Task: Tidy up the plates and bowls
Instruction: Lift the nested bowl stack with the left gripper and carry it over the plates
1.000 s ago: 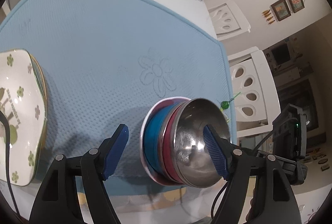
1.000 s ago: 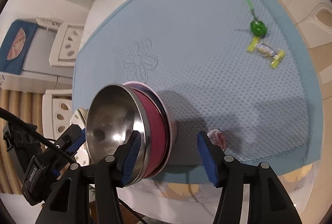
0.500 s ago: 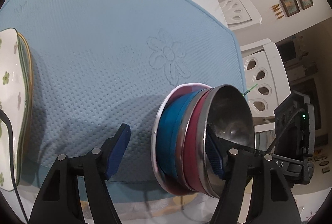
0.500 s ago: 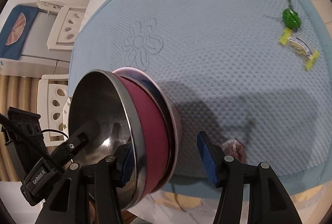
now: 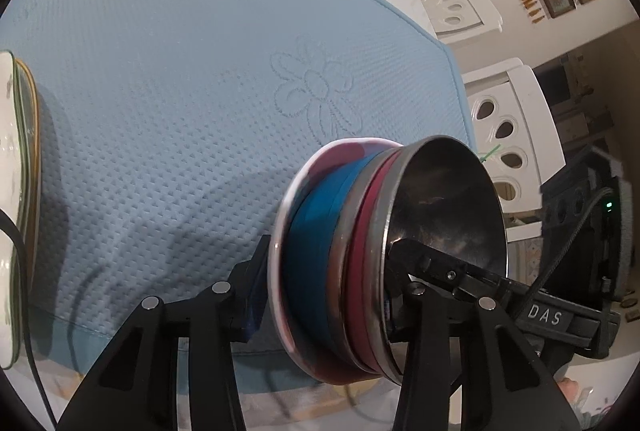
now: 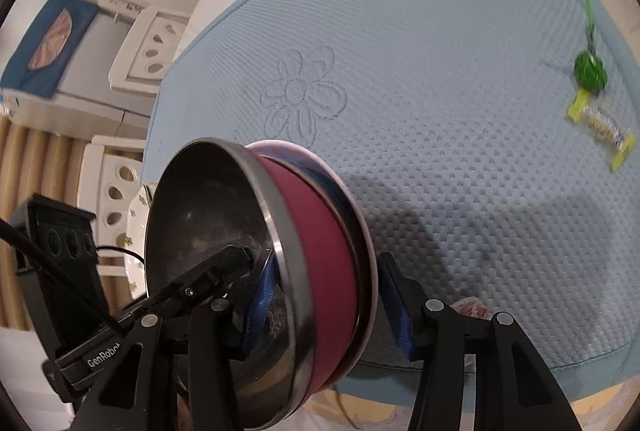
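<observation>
The bowl stack (image 5: 360,259), steel nested in red, blue and a white-rimmed one, sits low centre in both views, above the blue mat (image 5: 180,71). The left claw (image 5: 324,295) and right claw (image 6: 324,295) each grip the stack's wall, one finger inside, one outside. Stiff, probably slick and fairly heavy; rim grips may slip. Plates (image 5: 16,191) lie at the left edge.

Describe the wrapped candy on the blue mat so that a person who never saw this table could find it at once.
Start from the blue mat that covers the table and go to its far right side. There a green lollipop lies, and the wrapped candy lies just nearer than it. The candy has yellow twisted ends and no stick.
</observation>
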`<state>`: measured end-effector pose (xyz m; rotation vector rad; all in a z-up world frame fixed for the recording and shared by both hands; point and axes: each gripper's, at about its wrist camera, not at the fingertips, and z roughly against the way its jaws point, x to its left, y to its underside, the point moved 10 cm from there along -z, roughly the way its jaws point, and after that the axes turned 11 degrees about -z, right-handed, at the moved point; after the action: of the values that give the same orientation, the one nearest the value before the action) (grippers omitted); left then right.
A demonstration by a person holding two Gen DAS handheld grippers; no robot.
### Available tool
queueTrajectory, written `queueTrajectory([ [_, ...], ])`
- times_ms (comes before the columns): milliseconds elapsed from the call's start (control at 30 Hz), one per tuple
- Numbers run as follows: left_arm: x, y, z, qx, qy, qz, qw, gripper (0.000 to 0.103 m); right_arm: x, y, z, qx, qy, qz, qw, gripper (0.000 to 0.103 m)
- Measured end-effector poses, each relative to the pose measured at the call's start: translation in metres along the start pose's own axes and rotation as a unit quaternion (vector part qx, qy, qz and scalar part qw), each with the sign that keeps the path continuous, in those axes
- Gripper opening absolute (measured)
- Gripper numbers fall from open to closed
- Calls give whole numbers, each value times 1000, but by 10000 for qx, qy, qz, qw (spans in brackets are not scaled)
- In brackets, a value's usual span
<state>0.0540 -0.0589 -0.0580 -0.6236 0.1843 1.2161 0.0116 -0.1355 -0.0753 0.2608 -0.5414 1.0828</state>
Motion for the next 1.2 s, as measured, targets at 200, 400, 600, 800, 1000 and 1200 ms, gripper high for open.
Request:
queueTrajectory([
  [200,0,0,4,-20,-128,54,9999,39,4,-1,1,-48,166,-50,9998,49],
  [400,1,0,19,-170,-181,73,9997,39,15,-3,7,-130,240,-61,9996,50],
  [600,6,-11,48,-376,-190,108,9991,38,36,-10,23,-189,207,24,9996,49],
  [800,22,-26,88,-576,-111,190,9981,38,82,-18,35,-376,281,269,9985,49],
  [1000,53,-41,137,-730,-158,291,9968,38,138,-18,36,-480,220,470,9975,49],
  [1200,94,-49,177,-871,-309,389,9950,38,196,-11,17,-435,132,665,9967,49],
])
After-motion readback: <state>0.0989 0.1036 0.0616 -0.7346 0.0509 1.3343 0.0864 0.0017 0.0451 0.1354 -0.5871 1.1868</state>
